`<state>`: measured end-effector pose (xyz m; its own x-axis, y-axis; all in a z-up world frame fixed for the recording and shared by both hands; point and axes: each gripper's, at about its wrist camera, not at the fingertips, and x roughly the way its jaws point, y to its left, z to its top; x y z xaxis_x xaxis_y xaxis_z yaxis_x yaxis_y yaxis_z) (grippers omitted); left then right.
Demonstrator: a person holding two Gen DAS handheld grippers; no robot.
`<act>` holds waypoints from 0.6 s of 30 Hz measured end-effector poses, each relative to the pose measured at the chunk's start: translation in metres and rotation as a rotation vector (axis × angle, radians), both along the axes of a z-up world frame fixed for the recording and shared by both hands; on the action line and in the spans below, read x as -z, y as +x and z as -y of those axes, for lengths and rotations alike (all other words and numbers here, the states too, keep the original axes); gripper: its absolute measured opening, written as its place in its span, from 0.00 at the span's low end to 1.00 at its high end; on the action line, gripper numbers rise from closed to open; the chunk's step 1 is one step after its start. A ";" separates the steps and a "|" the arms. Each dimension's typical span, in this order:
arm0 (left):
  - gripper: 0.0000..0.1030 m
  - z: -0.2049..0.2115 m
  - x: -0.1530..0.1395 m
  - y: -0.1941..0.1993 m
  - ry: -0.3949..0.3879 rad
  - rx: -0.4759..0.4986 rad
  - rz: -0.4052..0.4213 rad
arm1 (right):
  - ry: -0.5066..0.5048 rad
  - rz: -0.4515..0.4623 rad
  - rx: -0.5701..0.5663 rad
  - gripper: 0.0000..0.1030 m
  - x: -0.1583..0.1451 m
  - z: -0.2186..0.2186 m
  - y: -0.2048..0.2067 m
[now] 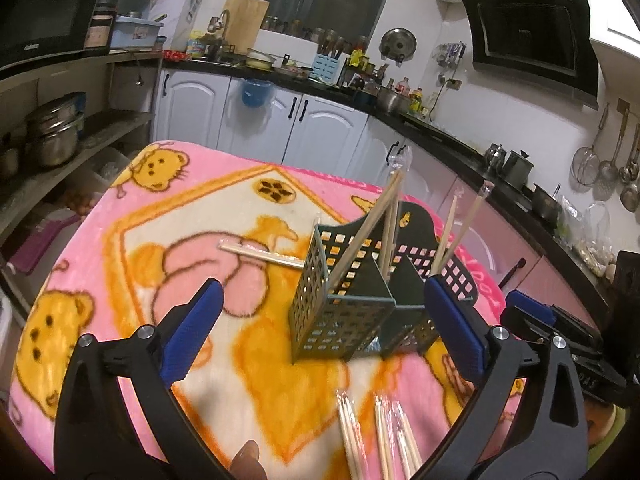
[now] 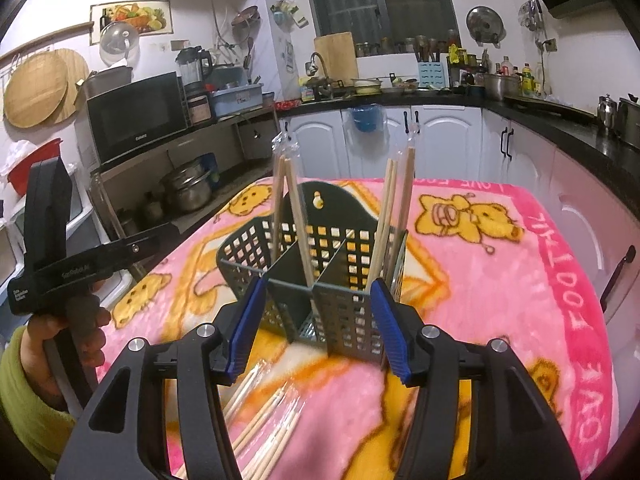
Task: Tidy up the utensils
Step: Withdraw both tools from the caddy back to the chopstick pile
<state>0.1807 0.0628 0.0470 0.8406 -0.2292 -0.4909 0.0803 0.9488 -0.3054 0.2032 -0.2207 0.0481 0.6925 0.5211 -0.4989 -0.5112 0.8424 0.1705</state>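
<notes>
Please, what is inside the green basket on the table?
Wrapped pairs of chopsticks stand leaning in the green basket, which is split by dividers. Its walls hide their lower ends and most of the floor.

We see both views from just behind each gripper's fingers, tilted down across the tabletop toward the far kitchen cabinets. Both sit close to the green utensil caddy [image 1: 352, 300] [image 2: 320, 280] and share it; the left wrist view looks from its left side, the right wrist view head-on.

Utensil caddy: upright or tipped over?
Upright. The caddy stands on its base on the blanket, with wrapped chopsticks leaning inside.
</notes>
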 end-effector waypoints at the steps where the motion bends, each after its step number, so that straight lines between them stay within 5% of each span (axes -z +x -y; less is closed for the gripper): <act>1: 0.89 0.000 0.001 -0.002 0.000 0.000 -0.001 | -0.004 -0.003 -0.003 0.51 0.001 0.000 -0.001; 18: 0.89 0.005 0.015 -0.015 0.033 0.004 -0.047 | -0.041 -0.081 -0.044 0.51 0.027 -0.008 -0.020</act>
